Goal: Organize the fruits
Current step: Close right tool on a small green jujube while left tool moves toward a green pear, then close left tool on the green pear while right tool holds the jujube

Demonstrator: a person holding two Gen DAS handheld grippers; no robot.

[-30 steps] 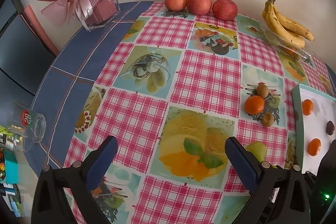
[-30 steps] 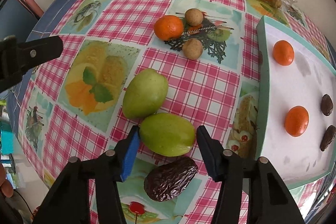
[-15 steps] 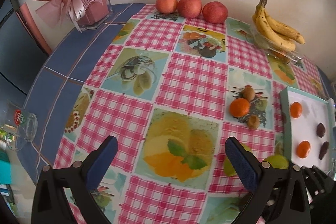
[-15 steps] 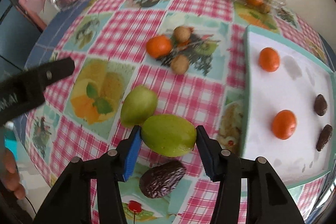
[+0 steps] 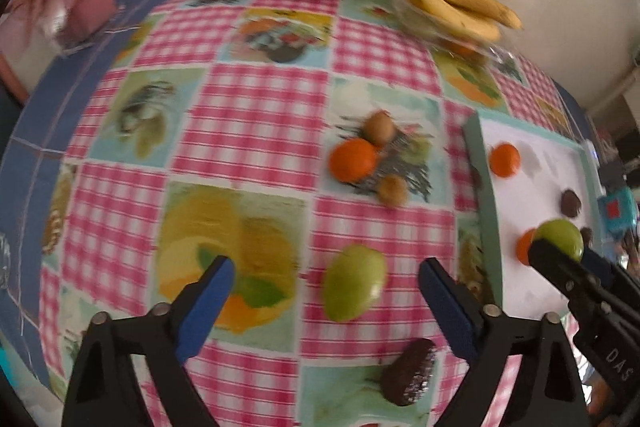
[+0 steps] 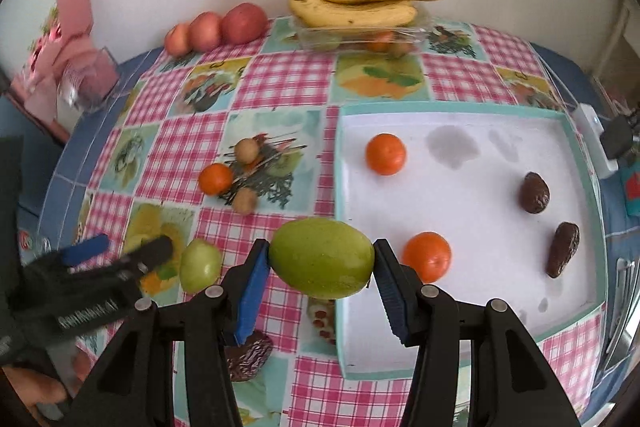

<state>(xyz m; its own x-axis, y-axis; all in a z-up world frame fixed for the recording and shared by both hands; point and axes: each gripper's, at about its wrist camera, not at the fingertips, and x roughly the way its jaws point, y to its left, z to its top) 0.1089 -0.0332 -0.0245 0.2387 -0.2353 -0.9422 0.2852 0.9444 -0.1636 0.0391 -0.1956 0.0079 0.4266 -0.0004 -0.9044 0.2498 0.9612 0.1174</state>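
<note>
1. Right tool (image 6: 320,269) grips a green fruit (image 6: 322,257) between its two blue pads, jaws closed against the fruit's sides; the fruit is lifted clear, at the near left edge of the tray (image 6: 582,167).
2. Left tool (image 5: 326,281) is spread wide and holds nothing; a second green fruit (image 5: 354,281) lies on the tabletop (image 5: 260,115) between its fingers, touching neither.
3. Inside the white, teal-rimmed tray sit two oranges (image 6: 385,153) and two dark dates (image 6: 534,193), spaced apart.
4. A third date (image 5: 408,371) lies on the tabletop near the left tool's right finger.
5. Farther back on the checked cloth, an orange (image 5: 353,159) sits touching or just beside one of two small brown fruits (image 5: 380,127).
6. Three red apples (image 6: 244,23) line up by the wall, with a banana bunch (image 6: 360,5) resting on a clear plastic box (image 6: 360,39) beside them.
7. A pink-wrapped bouquet (image 6: 76,67) stands at the far left corner.
</note>
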